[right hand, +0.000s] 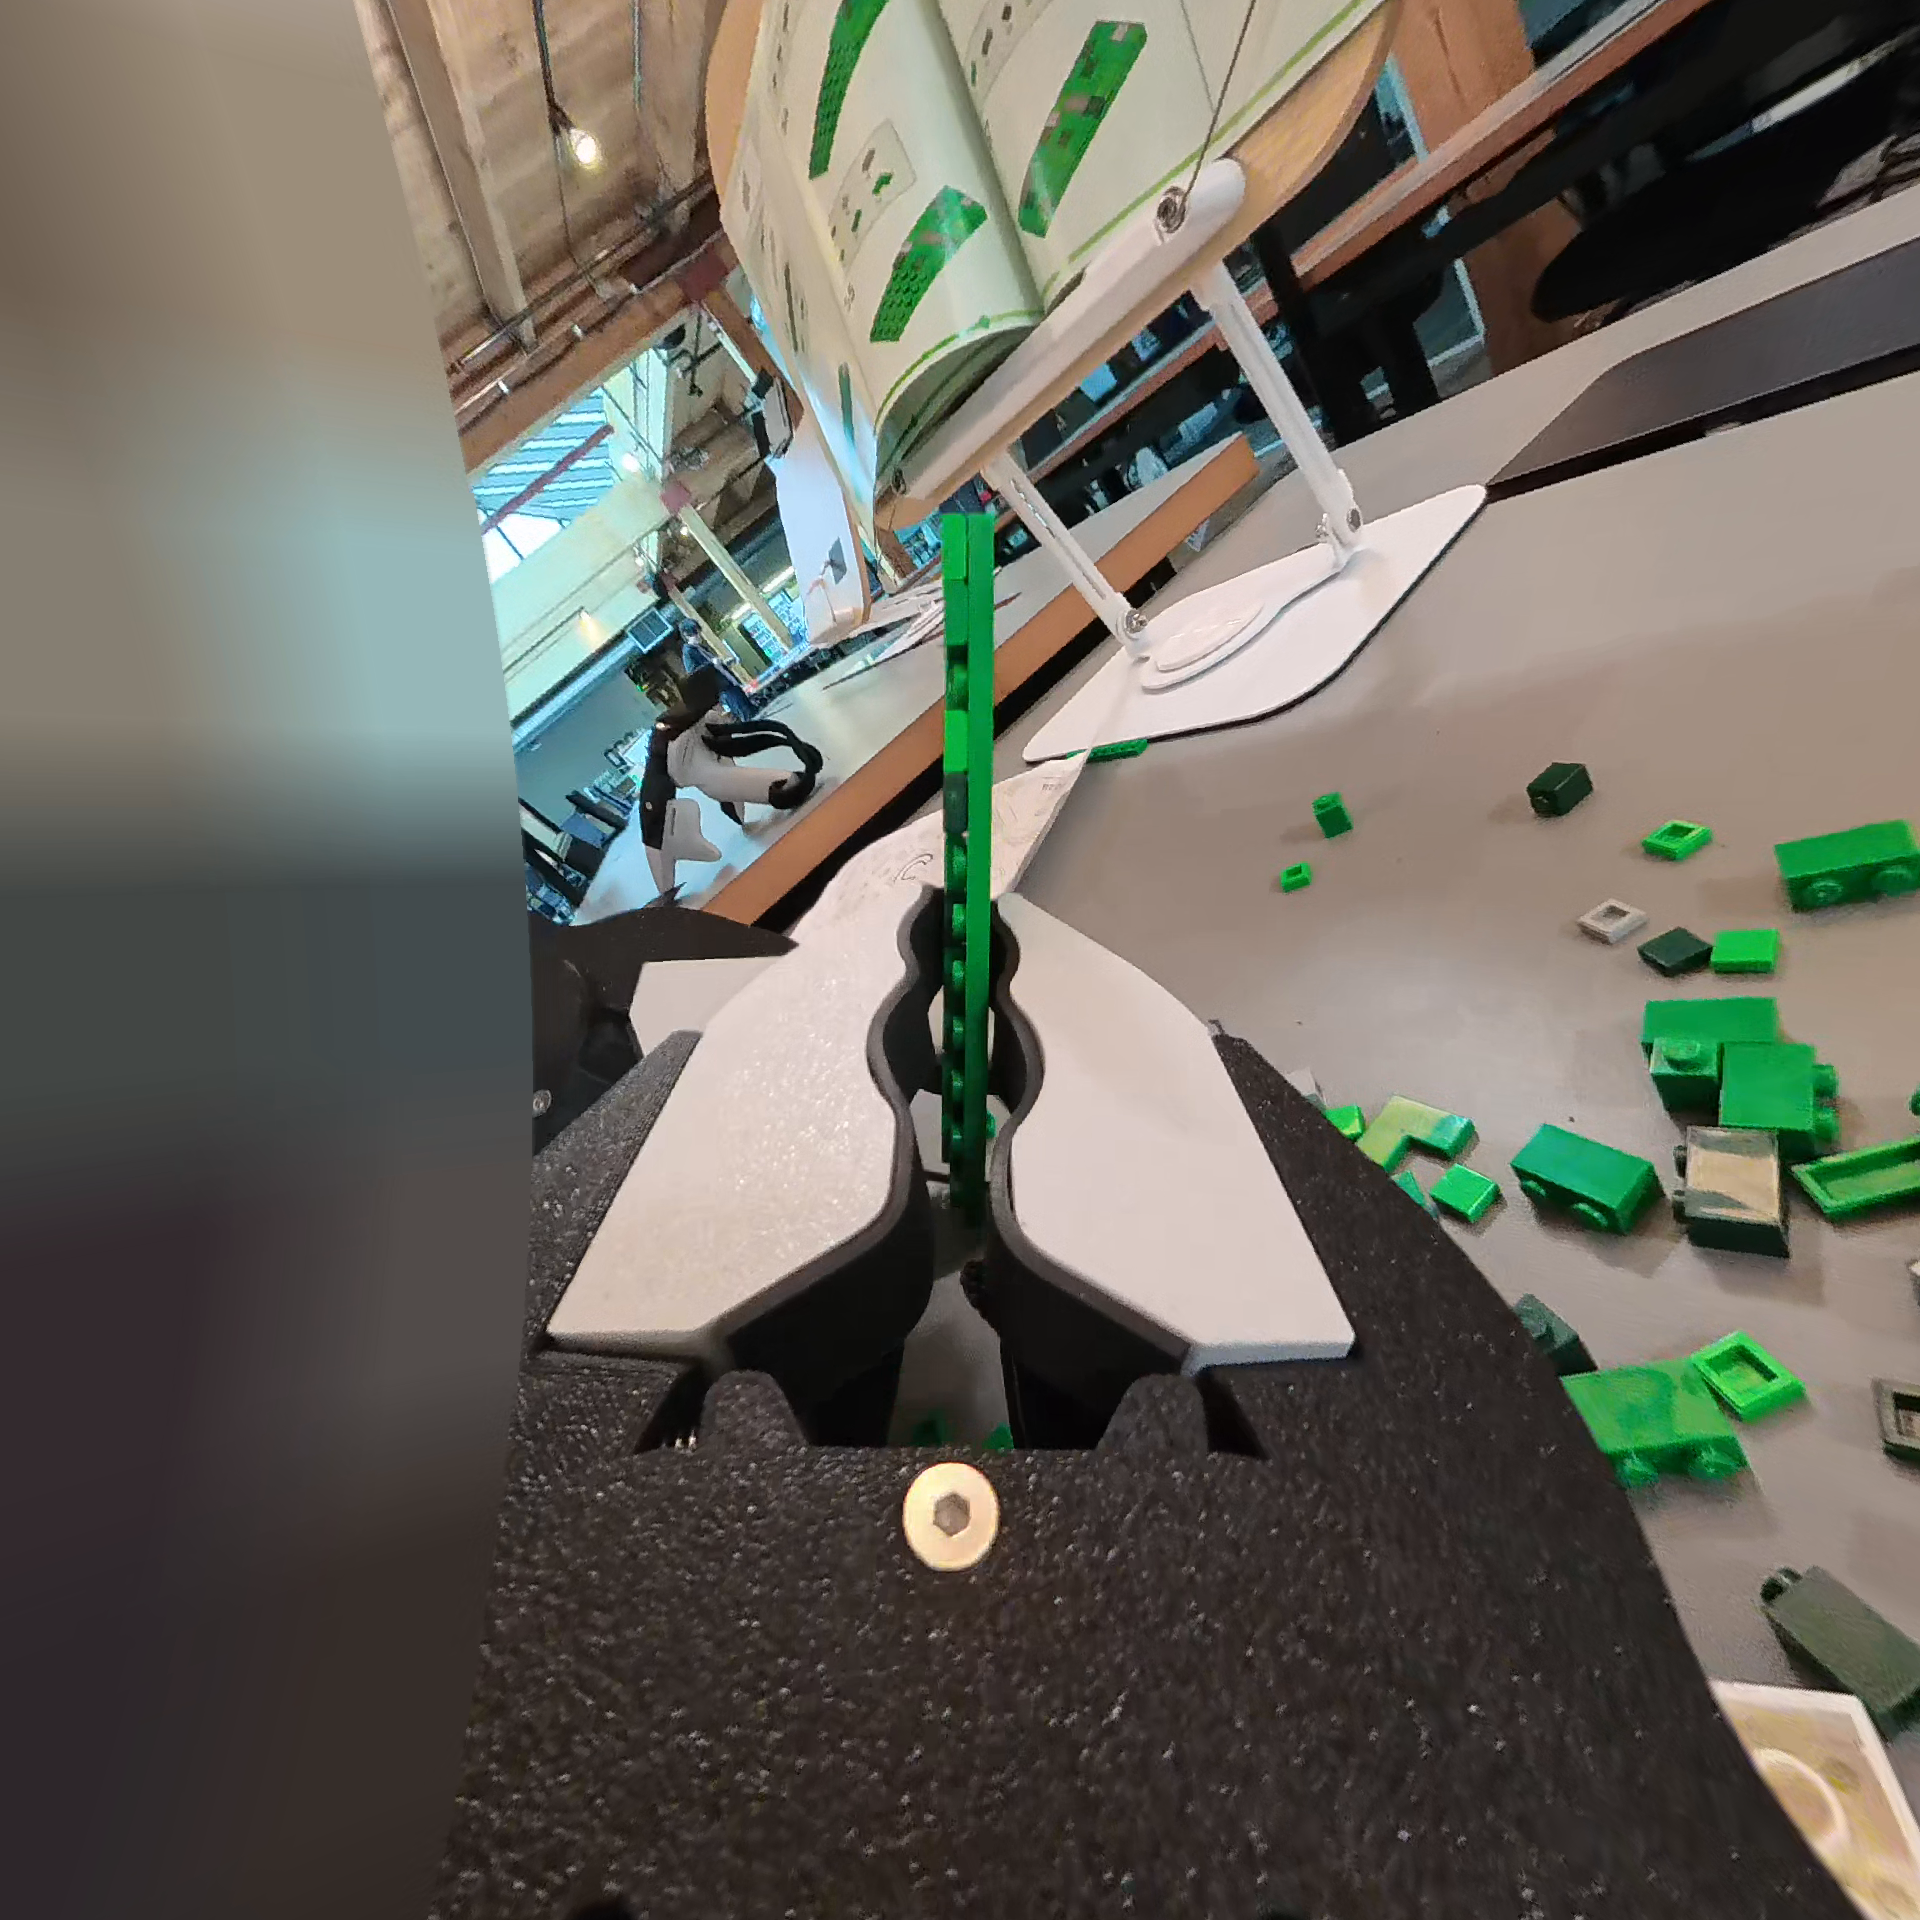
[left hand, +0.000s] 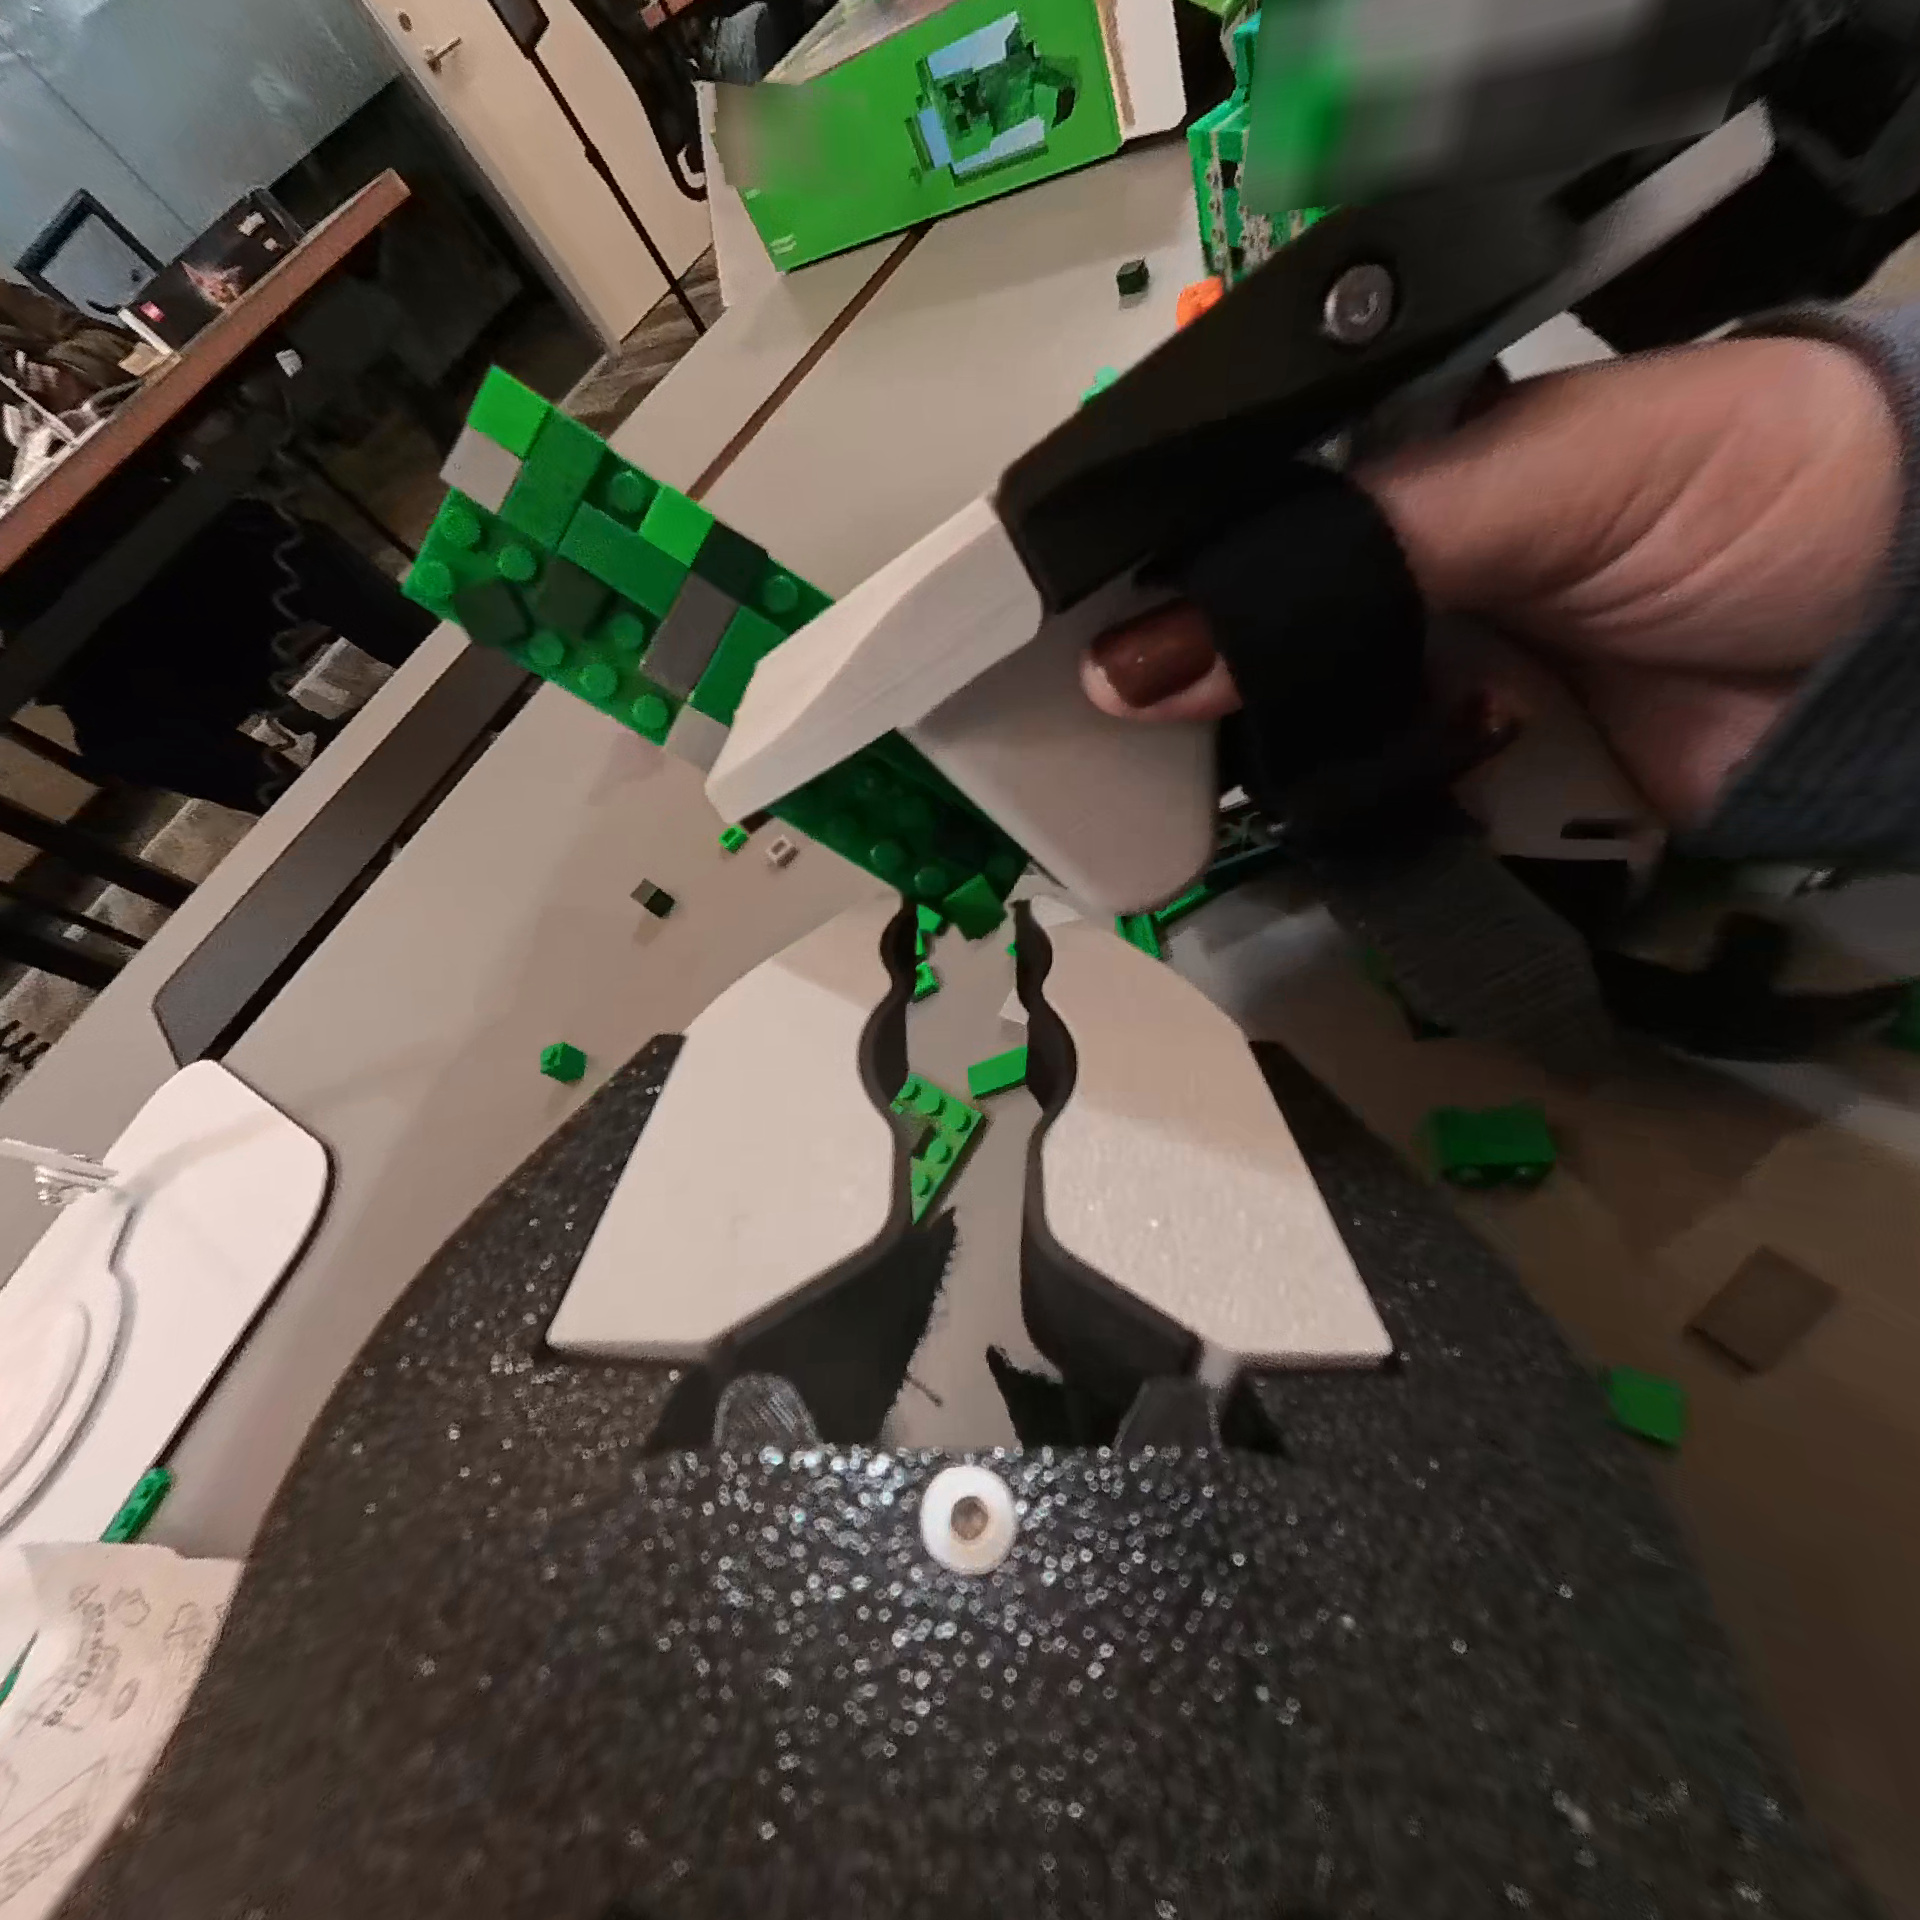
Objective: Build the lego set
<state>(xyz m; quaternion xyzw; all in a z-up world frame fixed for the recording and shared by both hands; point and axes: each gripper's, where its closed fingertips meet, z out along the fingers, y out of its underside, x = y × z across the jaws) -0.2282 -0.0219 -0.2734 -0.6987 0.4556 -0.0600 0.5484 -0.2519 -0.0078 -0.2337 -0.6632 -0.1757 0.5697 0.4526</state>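
The right gripper (right hand: 961, 997), white-fingered on a black textured body, is clamped on a long flat green lego plate assembly (right hand: 966, 831) that stands edge-on up the middle of the right wrist view, its lower part squeezed between the wavy black pads. In the left wrist view the same green studded plate with grey and dark tiles (left hand: 613, 592) juts toward the upper left, held aloft above the grey tabletop (left hand: 436, 997) by the right gripper (left hand: 935, 821) in a person's hand (left hand: 1621, 582). The left gripper (left hand: 966, 935) sits low at centre, its fingers parted by a narrow gap and holding nothing, tips just below the plate's near end. Loose green bricks (right hand: 1714, 1132) litter the table at right; an open instruction booklet on a white stand (right hand: 997, 187) fills the upper centre, and a green box (left hand: 935, 135) lies at top.
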